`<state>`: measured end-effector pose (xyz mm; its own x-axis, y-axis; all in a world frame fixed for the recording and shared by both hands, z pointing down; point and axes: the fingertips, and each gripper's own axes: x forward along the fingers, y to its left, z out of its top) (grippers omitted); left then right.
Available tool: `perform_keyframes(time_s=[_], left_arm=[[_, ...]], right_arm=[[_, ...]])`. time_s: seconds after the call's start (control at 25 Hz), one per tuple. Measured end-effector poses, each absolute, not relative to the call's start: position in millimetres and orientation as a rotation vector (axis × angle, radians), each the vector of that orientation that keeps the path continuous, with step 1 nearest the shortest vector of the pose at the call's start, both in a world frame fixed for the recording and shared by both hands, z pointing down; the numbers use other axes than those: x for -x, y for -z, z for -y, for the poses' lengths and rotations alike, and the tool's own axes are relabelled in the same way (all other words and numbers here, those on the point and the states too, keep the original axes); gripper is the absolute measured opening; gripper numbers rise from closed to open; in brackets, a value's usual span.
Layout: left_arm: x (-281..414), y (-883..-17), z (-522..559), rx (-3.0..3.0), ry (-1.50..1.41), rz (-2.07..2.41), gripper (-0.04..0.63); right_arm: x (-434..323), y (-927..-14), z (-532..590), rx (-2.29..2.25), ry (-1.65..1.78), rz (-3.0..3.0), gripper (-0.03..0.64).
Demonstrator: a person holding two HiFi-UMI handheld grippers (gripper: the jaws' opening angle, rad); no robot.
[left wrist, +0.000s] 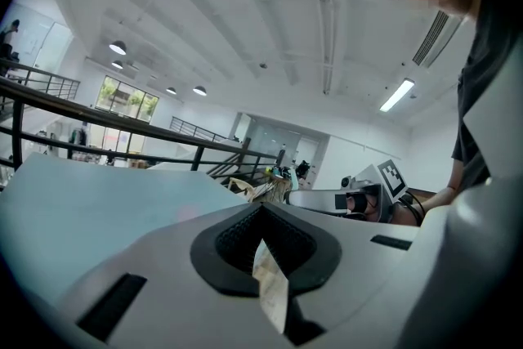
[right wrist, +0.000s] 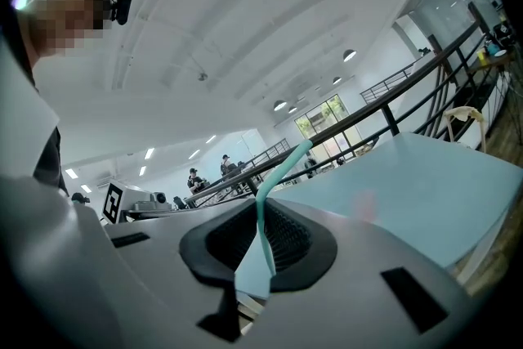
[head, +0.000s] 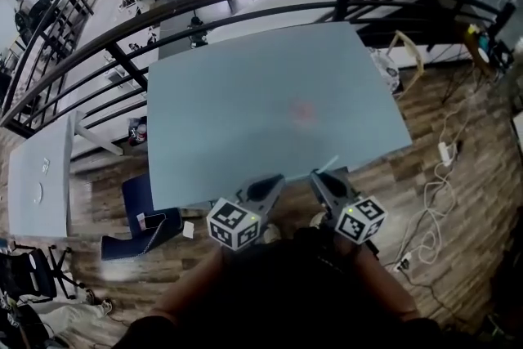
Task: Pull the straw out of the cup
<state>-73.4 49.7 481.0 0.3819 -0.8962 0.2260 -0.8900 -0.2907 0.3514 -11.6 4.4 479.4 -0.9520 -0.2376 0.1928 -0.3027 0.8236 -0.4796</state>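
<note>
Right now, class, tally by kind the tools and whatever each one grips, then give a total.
tools: 2, the left tool and the right tool
teal straw: 1, pinched in the right tool
paper strip: 1, pinched in the left tool
Total: 4

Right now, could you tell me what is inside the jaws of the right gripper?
A pale teal bendy plastic straw is clamped between the right gripper's shut jaws; its bent top rises free above them. Its lower end is covered by the gripper.
</note>
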Motion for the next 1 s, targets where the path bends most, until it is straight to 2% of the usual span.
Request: perform_keyframes(time_s=[0.4, 1.0], left_arm=[[15, -475, -42, -2.242, 0.027, 1.519, 0.011], [-131, -484, -46, -2.207, 0.005, 1.560, 0.011]], right_arm=[[-44, -480, -13, -0.406, -0.779, 2.876, 0.040], [-192, -485, -16, -0.317, -0.790, 2.877, 0.040]])
